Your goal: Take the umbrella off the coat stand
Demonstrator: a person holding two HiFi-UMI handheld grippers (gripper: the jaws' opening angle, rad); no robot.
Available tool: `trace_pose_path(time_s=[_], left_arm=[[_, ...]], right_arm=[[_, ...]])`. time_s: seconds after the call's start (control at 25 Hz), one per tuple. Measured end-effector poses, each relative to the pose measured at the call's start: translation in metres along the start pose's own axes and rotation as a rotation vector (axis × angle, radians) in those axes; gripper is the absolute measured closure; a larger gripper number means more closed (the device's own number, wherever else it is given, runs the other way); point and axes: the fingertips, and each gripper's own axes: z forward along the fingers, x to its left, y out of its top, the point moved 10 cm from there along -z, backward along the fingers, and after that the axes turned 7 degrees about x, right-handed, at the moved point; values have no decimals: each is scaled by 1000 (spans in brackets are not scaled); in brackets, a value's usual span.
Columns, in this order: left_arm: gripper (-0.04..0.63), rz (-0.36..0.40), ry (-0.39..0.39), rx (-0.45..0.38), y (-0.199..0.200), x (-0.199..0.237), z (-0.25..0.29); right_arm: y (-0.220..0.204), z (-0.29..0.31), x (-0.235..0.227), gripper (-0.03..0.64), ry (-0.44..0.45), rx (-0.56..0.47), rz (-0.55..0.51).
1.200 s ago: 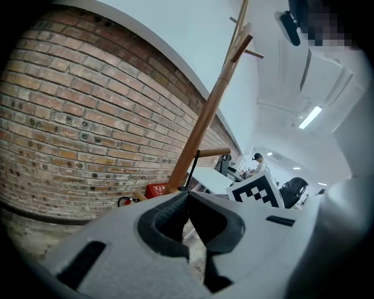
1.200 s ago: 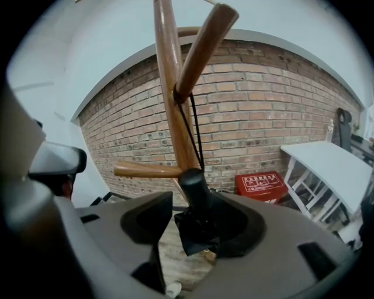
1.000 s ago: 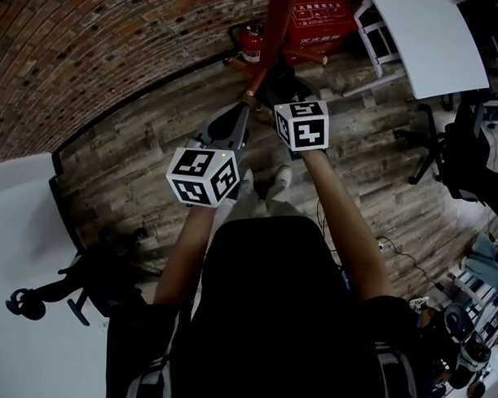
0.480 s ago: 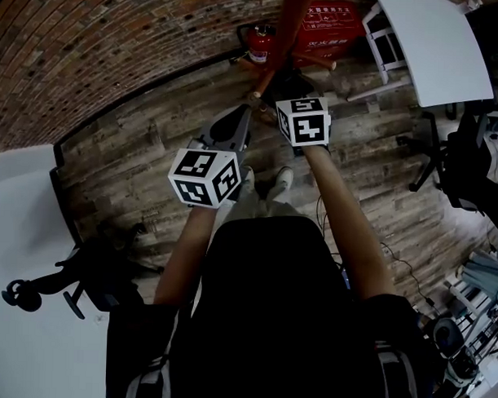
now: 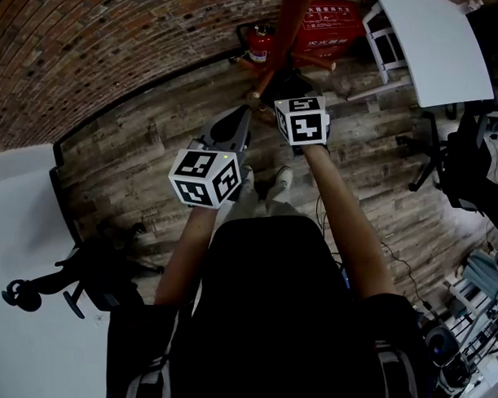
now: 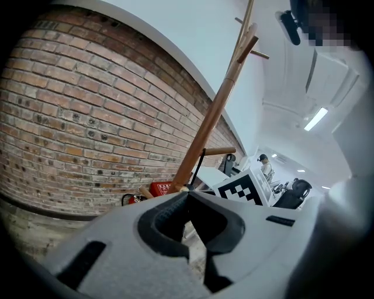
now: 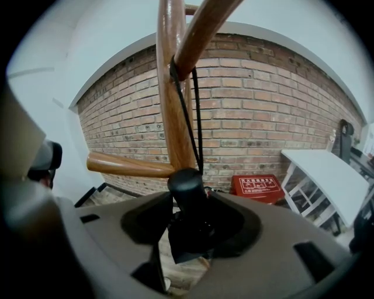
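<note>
The wooden coat stand (image 7: pixel 169 87) rises close ahead in the right gripper view, with a peg (image 7: pixel 125 165) sticking out to the left. The black umbrella (image 7: pixel 188 187) hangs from an upper peg by its thin black strap (image 7: pixel 196 111). My right gripper (image 7: pixel 187 207) is shut on the umbrella's handle, right against the stand's pole. In the head view the stand (image 5: pixel 289 24) is at top centre, and the right gripper's marker cube (image 5: pixel 301 121) sits just below it. My left gripper (image 6: pixel 186 198) is shut on nothing, held to the left of the stand (image 6: pixel 213 120).
A brick wall (image 5: pixel 116 42) runs behind the stand. A red fire extinguisher (image 5: pixel 258 41) and a red box (image 5: pixel 324 29) sit at its foot. A white table (image 5: pixel 434 45) stands at the right, with a black office chair (image 5: pixel 470 161) near it. The floor is wooden planks (image 5: pixel 128 165).
My right gripper has edged a little farther toward the stand since a second ago, and the head view has shifted slightly. The left gripper has hardly moved.
</note>
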Motion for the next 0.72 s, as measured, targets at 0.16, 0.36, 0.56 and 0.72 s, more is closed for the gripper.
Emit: trace_pose_path(time_s=[0.16, 0.36, 0.56, 0.72], left_arm=[[577, -4, 2, 1, -1, 0, 1], [577, -9, 7, -1, -1, 1, 0], [577, -16, 10, -3, -1, 2, -1], [577, -20, 12, -4, -2, 4, -1]], right_arm=[[0, 1, -1, 419, -1, -2, 2], [0, 3, -1, 419, -8, -1, -2], [1, 4, -1, 422, -13, -3, -3], [1, 6, -1, 422, -17, -5, -6]])
